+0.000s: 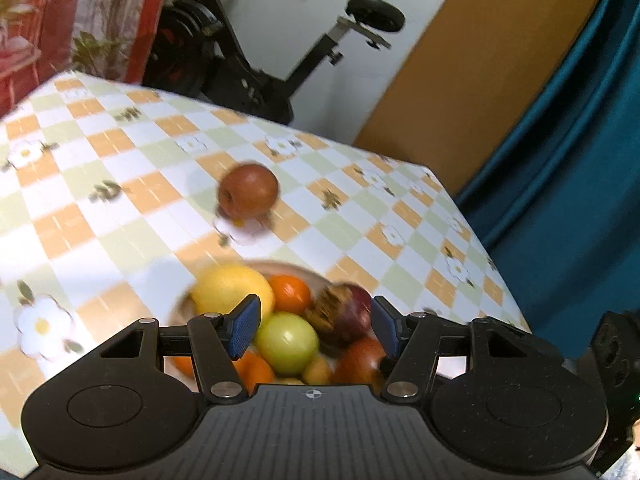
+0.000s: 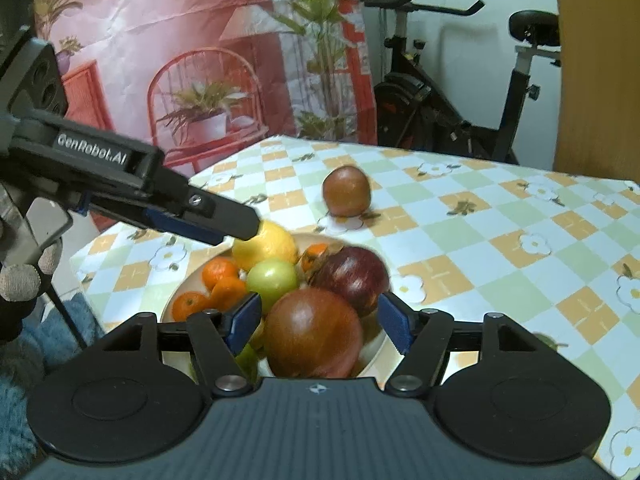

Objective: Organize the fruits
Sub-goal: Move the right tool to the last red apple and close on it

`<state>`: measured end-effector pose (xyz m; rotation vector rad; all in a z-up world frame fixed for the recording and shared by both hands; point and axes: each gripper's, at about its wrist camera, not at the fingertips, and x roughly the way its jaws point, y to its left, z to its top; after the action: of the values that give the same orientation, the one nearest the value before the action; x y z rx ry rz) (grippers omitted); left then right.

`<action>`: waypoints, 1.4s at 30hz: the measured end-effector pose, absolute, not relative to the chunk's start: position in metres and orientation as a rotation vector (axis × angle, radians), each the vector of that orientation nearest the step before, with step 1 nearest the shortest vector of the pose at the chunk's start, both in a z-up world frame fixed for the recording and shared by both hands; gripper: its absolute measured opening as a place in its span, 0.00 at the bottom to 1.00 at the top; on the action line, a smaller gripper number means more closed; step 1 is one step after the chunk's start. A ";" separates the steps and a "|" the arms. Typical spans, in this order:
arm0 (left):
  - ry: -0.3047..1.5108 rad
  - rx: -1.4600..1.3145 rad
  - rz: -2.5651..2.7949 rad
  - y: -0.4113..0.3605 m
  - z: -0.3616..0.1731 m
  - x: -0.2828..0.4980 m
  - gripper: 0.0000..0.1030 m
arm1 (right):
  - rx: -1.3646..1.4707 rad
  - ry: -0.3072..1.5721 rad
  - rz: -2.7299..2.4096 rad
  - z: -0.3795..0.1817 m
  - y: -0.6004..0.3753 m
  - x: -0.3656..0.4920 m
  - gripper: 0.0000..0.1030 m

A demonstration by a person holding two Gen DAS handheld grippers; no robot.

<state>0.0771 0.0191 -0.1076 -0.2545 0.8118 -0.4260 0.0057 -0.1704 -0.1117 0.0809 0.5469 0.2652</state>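
Now: you are partway through sorting the fruit.
Bowl: the bowl (image 2: 176, 300) sits near the left edge of the tabletop (image 2: 500, 216), and it is piled high.
In the bowl: a yellow fruit (image 2: 266, 246), a green apple (image 2: 272, 280), small oranges (image 2: 220, 274), a dark red apple (image 2: 352, 276) and a big brown-red fruit (image 2: 314, 332).
Left out: one brown-red fruit (image 2: 346, 191) sits alone on the tabletop, just past the bowl, toward the far edge.
Left gripper: your left gripper (image 1: 316, 326) is over the bowl, open, and holds nothing. From the right camera its tip looks close to the yellow fruit; I cannot tell if it touches.
Right gripper: your right gripper (image 2: 318, 322) has its jaws on both sides of the big brown-red fruit, but the pads do not press on it. It looks let go.
Done: most fruit looks to be in the bowl already.
Left to do: I think the lone fruit comes next, if the bowl is where the fruit belongs.
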 end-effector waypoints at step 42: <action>0.920 -0.247 -0.415 0.015 -0.159 0.255 0.75 | -0.092 0.695 0.471 -0.140 -0.158 0.235 0.72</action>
<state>0.2550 0.0145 -0.1592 -0.2473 0.9200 -0.4152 0.2349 -0.1585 -0.1399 -0.0923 0.6951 0.4714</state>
